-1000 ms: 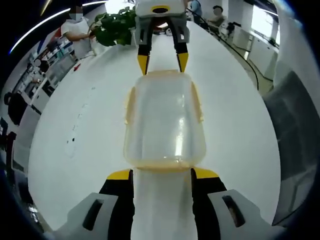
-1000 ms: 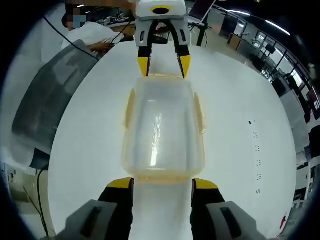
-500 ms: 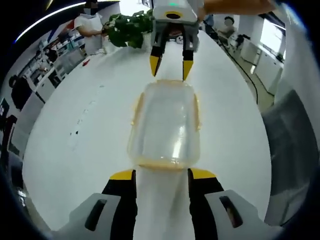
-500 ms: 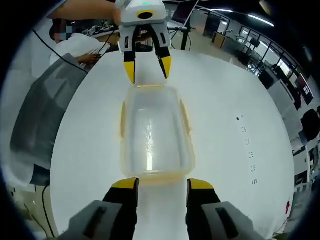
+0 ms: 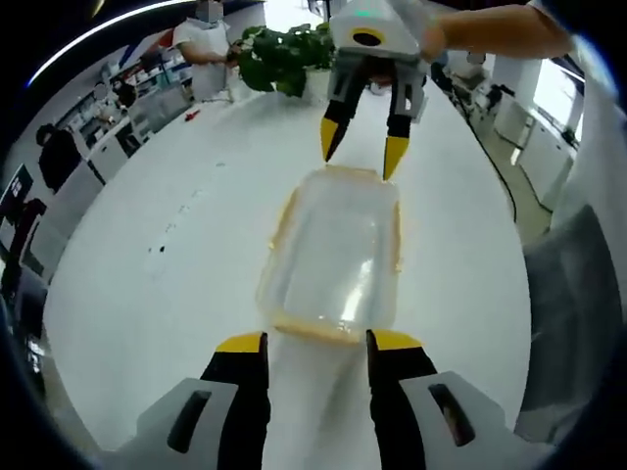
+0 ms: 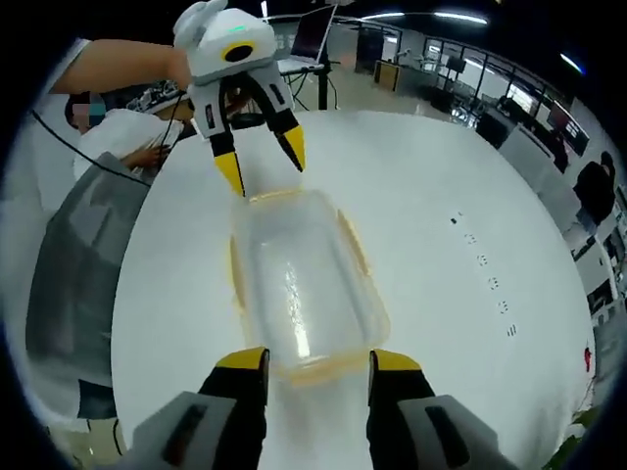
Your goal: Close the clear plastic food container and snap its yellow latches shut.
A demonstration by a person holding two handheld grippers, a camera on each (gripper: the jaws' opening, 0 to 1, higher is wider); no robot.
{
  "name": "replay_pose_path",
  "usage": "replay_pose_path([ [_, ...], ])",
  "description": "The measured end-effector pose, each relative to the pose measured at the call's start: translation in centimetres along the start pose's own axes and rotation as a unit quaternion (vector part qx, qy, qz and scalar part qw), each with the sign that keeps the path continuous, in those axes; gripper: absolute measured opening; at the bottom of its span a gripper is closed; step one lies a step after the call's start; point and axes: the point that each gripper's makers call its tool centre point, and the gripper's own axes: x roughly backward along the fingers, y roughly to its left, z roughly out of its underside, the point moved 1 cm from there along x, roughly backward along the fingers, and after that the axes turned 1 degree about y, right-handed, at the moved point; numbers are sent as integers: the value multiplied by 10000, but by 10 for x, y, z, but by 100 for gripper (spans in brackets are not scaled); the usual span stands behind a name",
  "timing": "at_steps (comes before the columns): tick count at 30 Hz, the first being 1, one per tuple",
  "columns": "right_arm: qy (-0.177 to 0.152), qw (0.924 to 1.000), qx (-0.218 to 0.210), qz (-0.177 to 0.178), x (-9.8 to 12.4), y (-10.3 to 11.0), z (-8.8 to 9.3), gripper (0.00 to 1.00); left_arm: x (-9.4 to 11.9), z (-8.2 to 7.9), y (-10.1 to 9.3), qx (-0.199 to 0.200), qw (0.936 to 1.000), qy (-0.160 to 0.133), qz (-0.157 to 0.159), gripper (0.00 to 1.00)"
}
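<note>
**Clear container lying lengthwise between my two open grippers**

A clear plastic food container [image 5: 336, 255] sits on a white table [image 5: 147, 284], with its lid on top. It is a rounded rectangle, and its long axis runs straight from one of my grippers to the other. One short end points at my left gripper [image 5: 311, 345]; the opposite short end points at my right gripper [image 6: 310, 360].

In the left gripper view, my left gripper's yellow-tipped jaws stand apart with nothing between them, just short of the container's near short end. My right gripper enters from the top, jaws spread, tips hovering close above the far short end. In the right gripper view the arrangement mirrors: my right jaws are parted and empty at the near end, and the left gripper hangs beyond the far end, jaws spread.

Yellow latches [image 5: 285, 211] run along the container's edges. Those on the long sides look angled outward, though through the clear plastic I cannot be certain they are unfastened.

A green leafy plant [image 5: 284, 54] stands at the table's far end in the left gripper view.
</note>
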Motion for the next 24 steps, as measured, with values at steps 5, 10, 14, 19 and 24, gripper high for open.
replay_pose_path([
  [5,-210,9984,-524,26,0,2,-5,42,0,1,3,283,9995,-29,-154,38],
  [10,-276,9959,-845,156,-1,-1,-5,41,-2,-5,4,671,9971,-188,-296,39],
  [14,-455,9905,-1282,182,-1,-3,-7,42,-3,-6,5,855,9953,-201,-407,39],
  [19,-362,9892,-1404,225,-4,-2,-1,43,-6,-9,8,1234,9903,-338,-549,42],
  [24,-360,9842,-1709,282,-6,-4,4,43,-10,-2,7,1559,9853,-277,-637,42],
])
